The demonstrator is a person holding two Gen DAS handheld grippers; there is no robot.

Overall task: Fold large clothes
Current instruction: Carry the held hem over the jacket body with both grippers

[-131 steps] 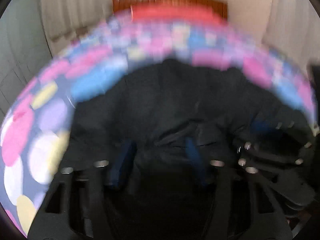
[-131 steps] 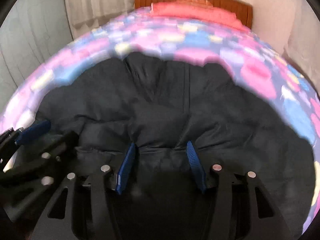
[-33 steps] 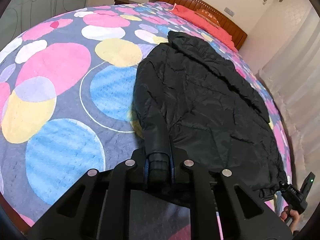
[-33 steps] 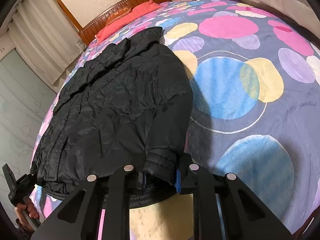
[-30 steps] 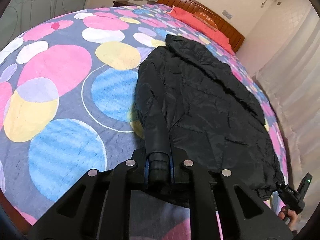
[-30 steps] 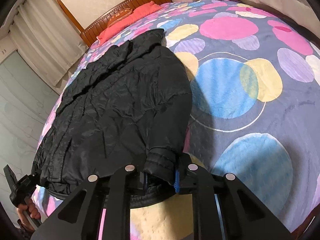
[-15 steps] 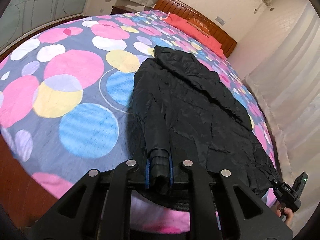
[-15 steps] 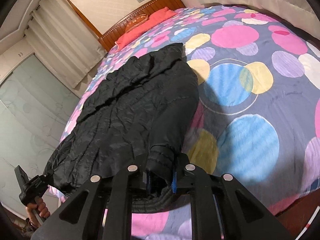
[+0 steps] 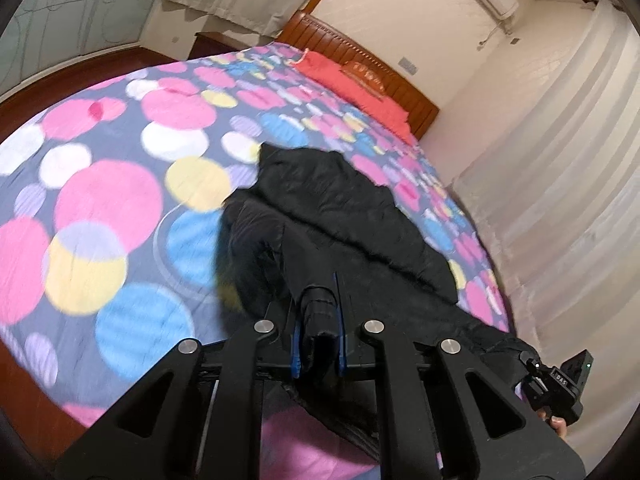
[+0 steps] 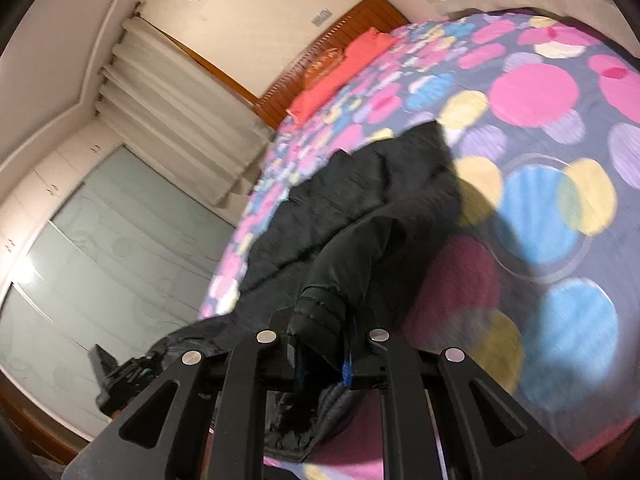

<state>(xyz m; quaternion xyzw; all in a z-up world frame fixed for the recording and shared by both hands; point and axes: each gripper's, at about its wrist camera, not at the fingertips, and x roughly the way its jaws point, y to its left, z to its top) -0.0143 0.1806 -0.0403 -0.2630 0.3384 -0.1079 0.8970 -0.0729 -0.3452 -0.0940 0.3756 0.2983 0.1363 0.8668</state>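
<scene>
Two claws [image 9: 319,332] [image 10: 323,354] gripping black jacket [image 9: 344,208] cuffs

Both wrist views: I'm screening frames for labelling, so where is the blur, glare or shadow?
Left wrist: bedspread smeared, black jacket soft, left hand-held gripper sharp. Right wrist: bedspread smeared, bright glare at far left, jacket casts a dark shadow; fisheye bends both.

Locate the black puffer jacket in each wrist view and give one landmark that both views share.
Left wrist view: the black puffer jacket runs from centre to lower right, one cuff clamped in the left gripper.
Right wrist view: it runs from centre to lower left, the other cuff clamped in the right gripper.
Shared landmark: the coral-red pillow against the wooden headboard.
</scene>
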